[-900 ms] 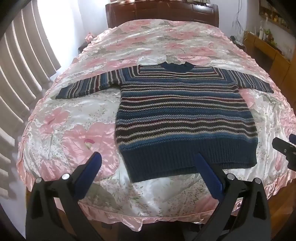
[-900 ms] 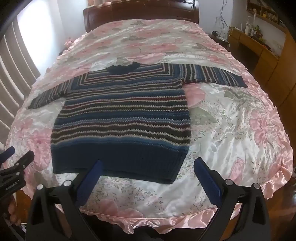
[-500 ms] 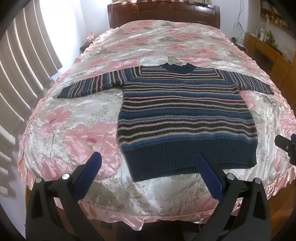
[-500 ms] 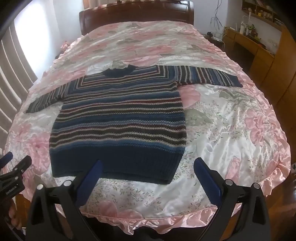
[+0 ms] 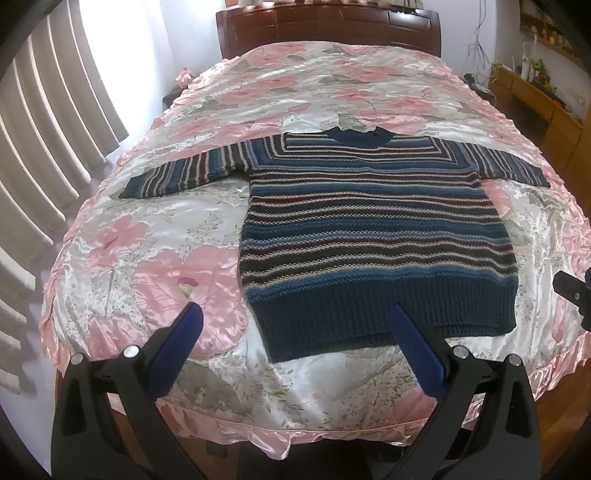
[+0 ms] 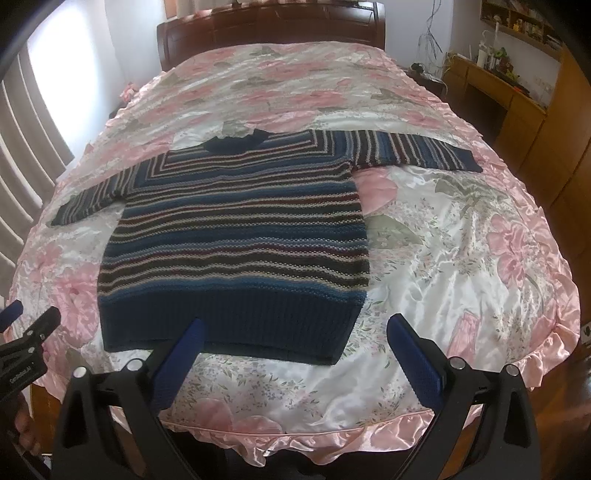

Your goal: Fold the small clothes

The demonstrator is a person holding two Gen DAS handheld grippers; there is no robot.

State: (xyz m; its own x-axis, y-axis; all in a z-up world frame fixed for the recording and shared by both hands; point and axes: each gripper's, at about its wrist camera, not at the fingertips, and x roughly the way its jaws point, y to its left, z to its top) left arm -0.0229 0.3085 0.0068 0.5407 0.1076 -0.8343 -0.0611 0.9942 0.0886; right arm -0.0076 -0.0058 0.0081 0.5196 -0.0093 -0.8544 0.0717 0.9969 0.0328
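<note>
So the biggest thing here is the bed with a shiny pink-and-white floral satin bedspread (image 5: 155, 266), ruffled pink trim all round the edge, slick and a bit wrinkly. A dark carved wooden headboard (image 5: 328, 26) sits at the far end. Pale vertical blinds (image 5: 40, 122) run down the left side, and honey-coloured wooden cabinets (image 6: 517, 107) line the far right wall, with small bottles and bits on top, too tiny to make out.

The navy knitted sweater with cream, blue and maroon stripes (image 5: 373, 236) lies flat on the near half of the bed, both sleeves spread out sideways, round collar pointing far, chunky ribbed dark hem nearest. Nothing sits on top of it.

The left tongs (image 5: 295, 325) hover over the near edge of the bed, blue rubbery pads wide apart, gripping nothing, just short of the hem's left corner. The right tongs (image 6: 291, 339) are also spread wide and empty, near the hem's right corner.
</note>
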